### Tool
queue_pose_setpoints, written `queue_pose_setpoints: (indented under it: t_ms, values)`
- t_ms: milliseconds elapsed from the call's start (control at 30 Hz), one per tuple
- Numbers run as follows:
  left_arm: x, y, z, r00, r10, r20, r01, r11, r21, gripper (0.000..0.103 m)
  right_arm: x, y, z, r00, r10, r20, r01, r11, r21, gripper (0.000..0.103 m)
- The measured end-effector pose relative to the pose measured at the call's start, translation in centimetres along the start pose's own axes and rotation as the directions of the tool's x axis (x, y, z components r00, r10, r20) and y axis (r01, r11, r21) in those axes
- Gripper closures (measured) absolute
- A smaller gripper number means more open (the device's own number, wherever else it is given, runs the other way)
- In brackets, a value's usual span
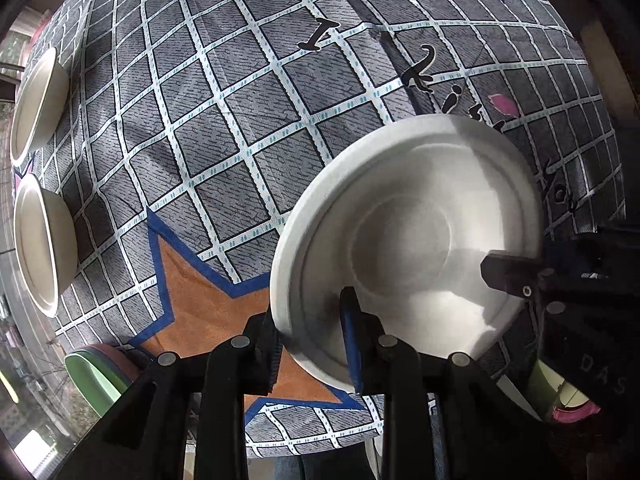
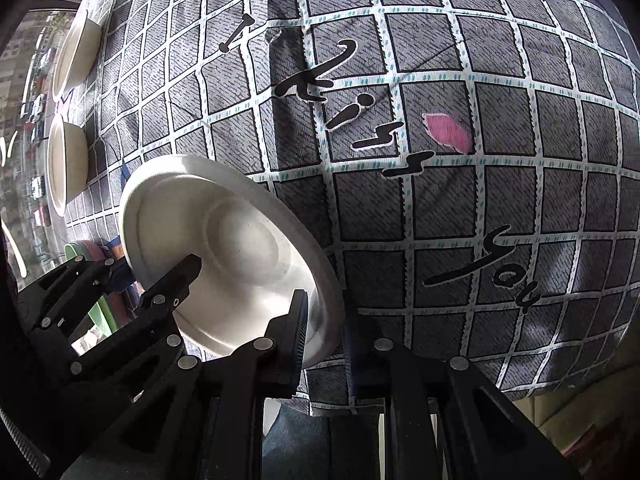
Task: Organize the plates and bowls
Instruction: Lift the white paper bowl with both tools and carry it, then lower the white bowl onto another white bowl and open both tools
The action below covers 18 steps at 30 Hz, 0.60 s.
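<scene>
A white plate (image 1: 404,240) is held tilted above the patterned tablecloth, its underside with ring foot facing the cameras. My left gripper (image 1: 310,344) has its jaws on either side of the plate's lower rim. My right gripper (image 2: 324,340) has its jaws on the opposite rim of the same plate (image 2: 224,248). Each gripper shows in the other's view, the right one in the left wrist view (image 1: 516,276), the left one in the right wrist view (image 2: 132,280). Two cream bowls (image 1: 40,100) (image 1: 42,244) stand at the table's left edge.
The grey checked tablecloth (image 1: 240,120) with stars and black lettering covers the table. A stack of green and pink dishes (image 1: 96,372) sits at the near left edge. More pink and cream dishes (image 1: 568,400) lie at the lower right. The two bowls also show in the right wrist view (image 2: 78,52) (image 2: 66,164).
</scene>
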<state>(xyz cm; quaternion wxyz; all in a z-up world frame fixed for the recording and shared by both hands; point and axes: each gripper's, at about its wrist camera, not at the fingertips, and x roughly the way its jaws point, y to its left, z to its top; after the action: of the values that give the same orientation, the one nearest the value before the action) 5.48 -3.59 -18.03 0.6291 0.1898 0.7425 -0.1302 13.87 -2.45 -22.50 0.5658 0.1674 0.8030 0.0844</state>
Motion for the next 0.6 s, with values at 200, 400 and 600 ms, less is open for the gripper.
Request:
queue_pose_setpoints:
  t_ms: [200, 400, 600]
  values:
    - [-1.1, -3.7, -0.1, 1.0, 0.017, 0.025, -0.018, 1.0, 0.023, 0.029, -0.5, -1.3, -1.6, 1.0, 0.0, 0.009, 0.0, 1.0, 0.005, 0.084]
    - [-4.1, -2.1, 0.5, 0.997, 0.024, 0.078, -0.024, 1.0, -0.004, 0.023, -4.6, -6.1, -3.5, 0.993, -0.053, 0.104, 0.05, 0.998, 0.031, 0.027]
    - [-4.9, 1.0, -1.9, 0.993, -0.002, 0.118, 0.007, 0.999, -0.036, 0.023, -7.8, -8.5, -3.7, 0.977, -0.114, 0.178, 0.093, 0.988, 0.123, 0.027]
